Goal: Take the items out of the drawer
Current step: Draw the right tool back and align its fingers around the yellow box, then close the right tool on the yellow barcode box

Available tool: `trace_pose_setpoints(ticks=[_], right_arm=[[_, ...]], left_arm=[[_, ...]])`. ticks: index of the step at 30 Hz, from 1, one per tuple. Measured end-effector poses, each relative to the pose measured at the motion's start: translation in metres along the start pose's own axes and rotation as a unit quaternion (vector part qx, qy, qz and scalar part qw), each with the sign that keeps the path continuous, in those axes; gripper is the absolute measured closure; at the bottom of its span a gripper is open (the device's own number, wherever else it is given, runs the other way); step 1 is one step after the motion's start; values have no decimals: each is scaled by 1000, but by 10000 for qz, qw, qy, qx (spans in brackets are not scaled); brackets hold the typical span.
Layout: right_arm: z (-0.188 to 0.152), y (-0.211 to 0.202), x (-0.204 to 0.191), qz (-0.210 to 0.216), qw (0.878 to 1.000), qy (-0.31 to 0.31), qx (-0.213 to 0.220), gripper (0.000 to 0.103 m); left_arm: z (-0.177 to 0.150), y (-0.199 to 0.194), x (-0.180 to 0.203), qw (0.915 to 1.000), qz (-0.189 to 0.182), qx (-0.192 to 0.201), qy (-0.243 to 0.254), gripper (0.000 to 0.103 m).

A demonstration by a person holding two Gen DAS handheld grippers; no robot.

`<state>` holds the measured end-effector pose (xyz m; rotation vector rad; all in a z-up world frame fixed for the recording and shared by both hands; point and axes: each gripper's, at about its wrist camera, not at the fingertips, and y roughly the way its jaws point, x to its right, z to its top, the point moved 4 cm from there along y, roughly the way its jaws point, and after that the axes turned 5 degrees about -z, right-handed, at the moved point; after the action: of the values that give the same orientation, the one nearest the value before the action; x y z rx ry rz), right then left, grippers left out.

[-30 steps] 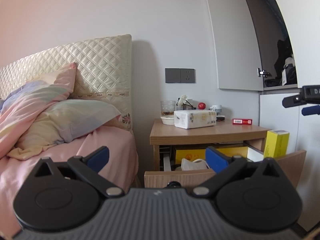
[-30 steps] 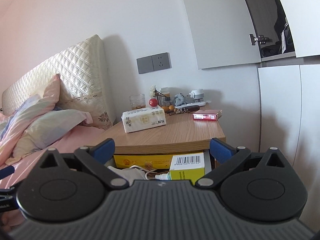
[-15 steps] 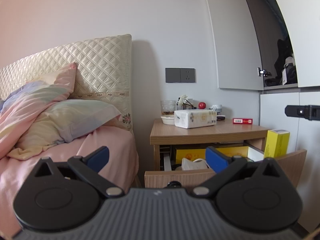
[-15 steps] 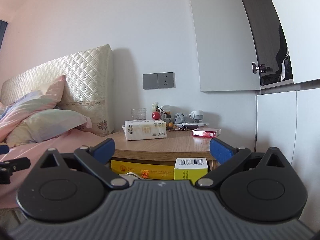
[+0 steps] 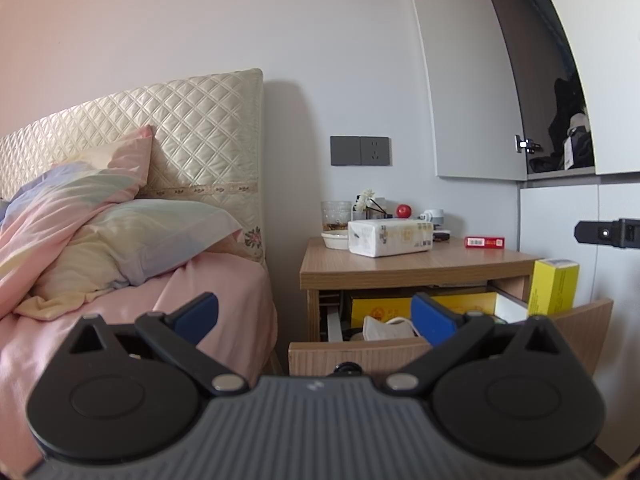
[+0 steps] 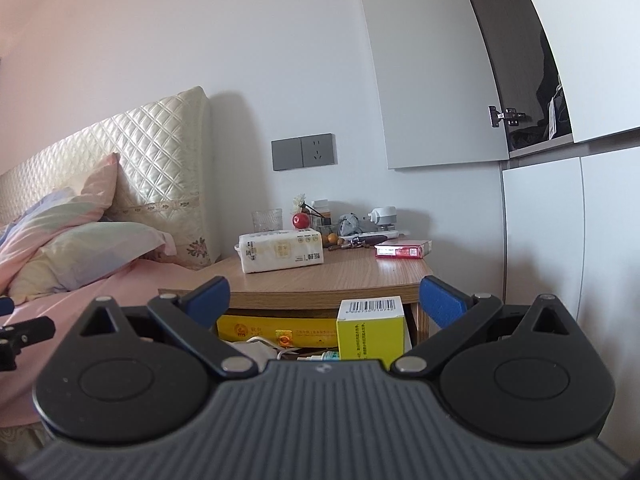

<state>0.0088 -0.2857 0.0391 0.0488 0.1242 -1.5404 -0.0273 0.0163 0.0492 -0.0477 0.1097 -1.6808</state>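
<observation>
**Both grippers spread, empty, short of the drawer**

Nightstand (image 5: pixel 400 268) drawer (image 5: pixel 360 354) pulled out. Yellow box (image 6: pixel 370 330) upright at its right end; white cloth (image 5: pixel 386 328) and flat yellow carton (image 6: pixel 280 328) inside. Left gripper (image 5: pixel 314 314) and right gripper (image 6: pixel 326 298) fingers wide apart, holding nothing. Tissue pack (image 6: pixel 280 250), red box (image 6: pixel 402 249) on nightstand top.
</observation>
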Motion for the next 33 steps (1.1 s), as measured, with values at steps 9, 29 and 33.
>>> trace_pose_setpoints(ticks=[9, 29, 33], right_arm=[[-1, -1, 1, -33, 10000, 1, -27, 0], [-5, -2, 7, -183, 9997, 20, -131, 0], [-6, -2, 11, -268, 9995, 80, -136, 0]], left_arm=[[0, 0, -1, 10000, -9, 2, 2, 0], [0, -2, 0, 10000, -38, 22, 13, 0], [0, -1, 1, 10000, -36, 12, 24, 0]])
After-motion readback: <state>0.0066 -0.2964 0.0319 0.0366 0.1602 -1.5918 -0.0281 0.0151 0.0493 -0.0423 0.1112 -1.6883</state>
